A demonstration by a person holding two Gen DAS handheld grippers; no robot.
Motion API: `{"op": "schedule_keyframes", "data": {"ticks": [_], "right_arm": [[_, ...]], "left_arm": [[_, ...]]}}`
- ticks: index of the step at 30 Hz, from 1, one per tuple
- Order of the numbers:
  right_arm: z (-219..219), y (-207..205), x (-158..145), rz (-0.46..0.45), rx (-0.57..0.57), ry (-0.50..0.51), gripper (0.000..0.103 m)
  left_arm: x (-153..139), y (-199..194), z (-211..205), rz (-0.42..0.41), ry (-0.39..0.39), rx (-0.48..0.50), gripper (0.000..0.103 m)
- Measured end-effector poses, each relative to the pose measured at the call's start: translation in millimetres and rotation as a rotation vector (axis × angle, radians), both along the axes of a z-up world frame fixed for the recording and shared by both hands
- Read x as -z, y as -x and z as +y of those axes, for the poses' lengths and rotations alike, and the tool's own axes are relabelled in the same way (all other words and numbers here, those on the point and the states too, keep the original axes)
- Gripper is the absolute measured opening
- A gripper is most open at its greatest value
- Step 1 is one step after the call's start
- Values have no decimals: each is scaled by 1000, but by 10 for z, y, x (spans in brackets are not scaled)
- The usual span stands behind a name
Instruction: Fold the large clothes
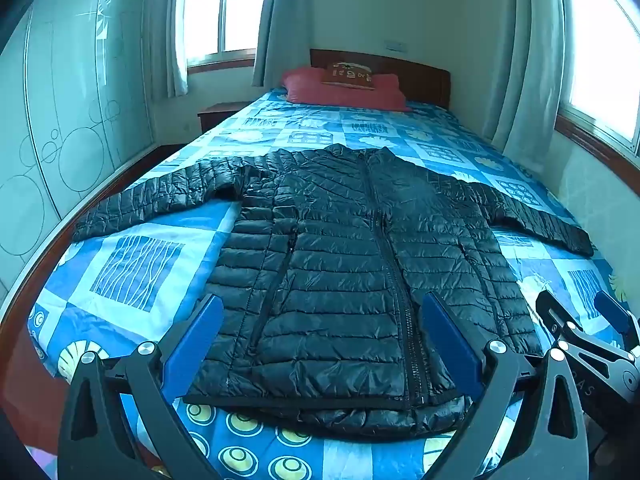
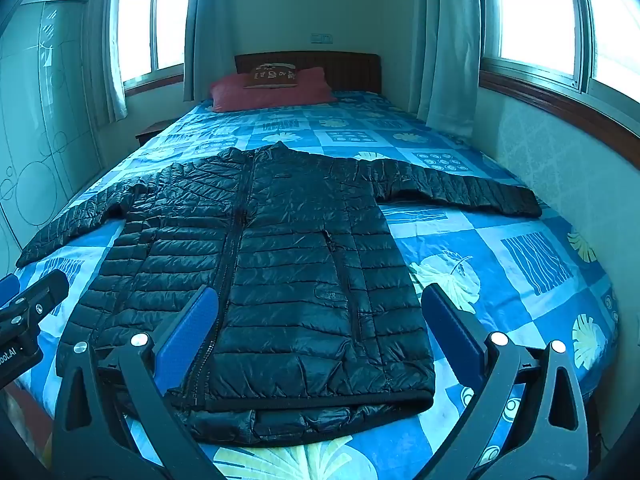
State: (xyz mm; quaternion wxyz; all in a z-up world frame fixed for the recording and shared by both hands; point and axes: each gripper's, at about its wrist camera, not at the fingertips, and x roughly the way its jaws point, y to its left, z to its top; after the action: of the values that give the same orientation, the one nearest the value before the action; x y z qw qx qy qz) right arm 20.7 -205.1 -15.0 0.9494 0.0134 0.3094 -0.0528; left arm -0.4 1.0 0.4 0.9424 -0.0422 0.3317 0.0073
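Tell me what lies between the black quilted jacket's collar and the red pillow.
Only bare blue patterned bedspread, between jacket and pillow; both wrist views show it.

Jacket [image 1: 340, 264] glossy quilted nylon; bedsheet [image 1: 136, 264] matt cloth; headboard [image 2: 348, 70] wood.

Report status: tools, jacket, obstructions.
Left tool and right tool open, empty. Black jacket flat on bed, zipped, sleeves spread, unfolded. Nothing in the way.

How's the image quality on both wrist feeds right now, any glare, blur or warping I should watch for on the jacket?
Left wrist view: sharp, bluish cast; the windows are blown out white, fisheye bends the bed edge, and the black jacket shows only soft sheen. Right wrist view: equally sharp; the window is overexposed, the corners are vignetted dark, and the quilting stays readable.
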Motion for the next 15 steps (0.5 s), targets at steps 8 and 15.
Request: {"op": "schedule_keyframes", "data": {"ticks": [8, 15], "right_arm": [[20, 3, 8, 5, 3, 3, 101], [32, 18, -1, 1, 0, -2, 101]], "left_arm": [[27, -22, 65, 8, -3, 10, 98], [-44, 53, 111, -3, -16, -5, 98]]}}
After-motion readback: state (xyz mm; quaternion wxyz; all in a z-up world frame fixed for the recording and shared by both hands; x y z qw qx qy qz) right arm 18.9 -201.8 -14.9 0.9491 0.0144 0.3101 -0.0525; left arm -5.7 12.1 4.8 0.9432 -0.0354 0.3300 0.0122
